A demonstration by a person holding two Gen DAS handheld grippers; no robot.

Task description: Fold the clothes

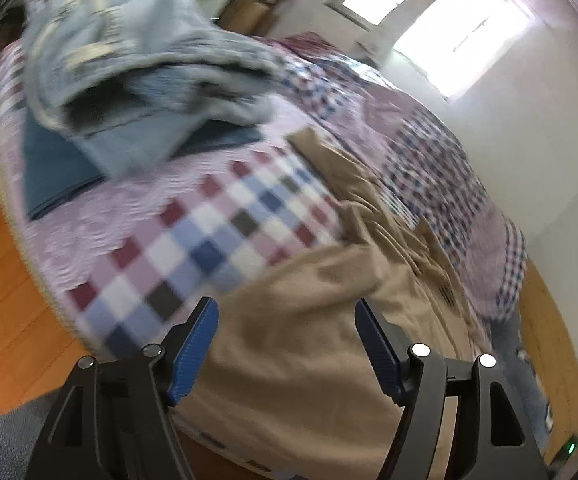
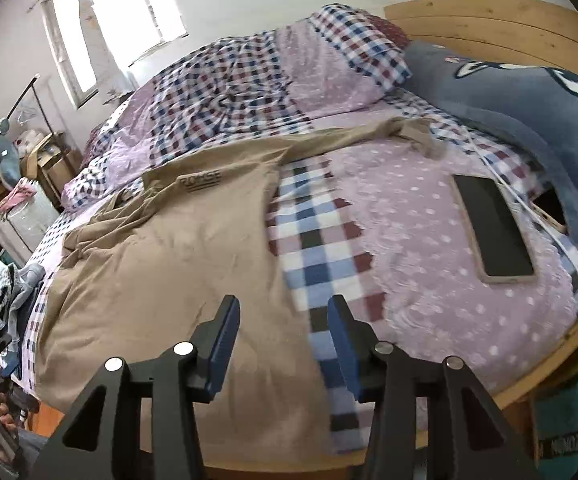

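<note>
Tan garment (image 2: 177, 264) lies spread across the near half of the bed (image 2: 429, 240), its hem toward the bed's front edge and one long sleeve trailing away toward the pillow (image 2: 353, 52). Both grippers hover above that front edge with nothing between their fingers. The left gripper (image 1: 287, 344) has its blue pads wide apart over the tan cloth; the right gripper (image 2: 283, 340) is also spread, one pad over the garment's right border, the other over the checked bedcover beside it. A heap of pale blue denim clothes (image 1: 129, 60) sits on the bed past the garment — blurred in the left wrist view — on top of a darker blue folded piece (image 1: 53, 168). A dark phone (image 2: 493, 228) lies flat on the bedcover to the garment's right, near a white cable (image 2: 545, 220) and a grey-blue plush cushion (image 2: 529, 104).
</note>
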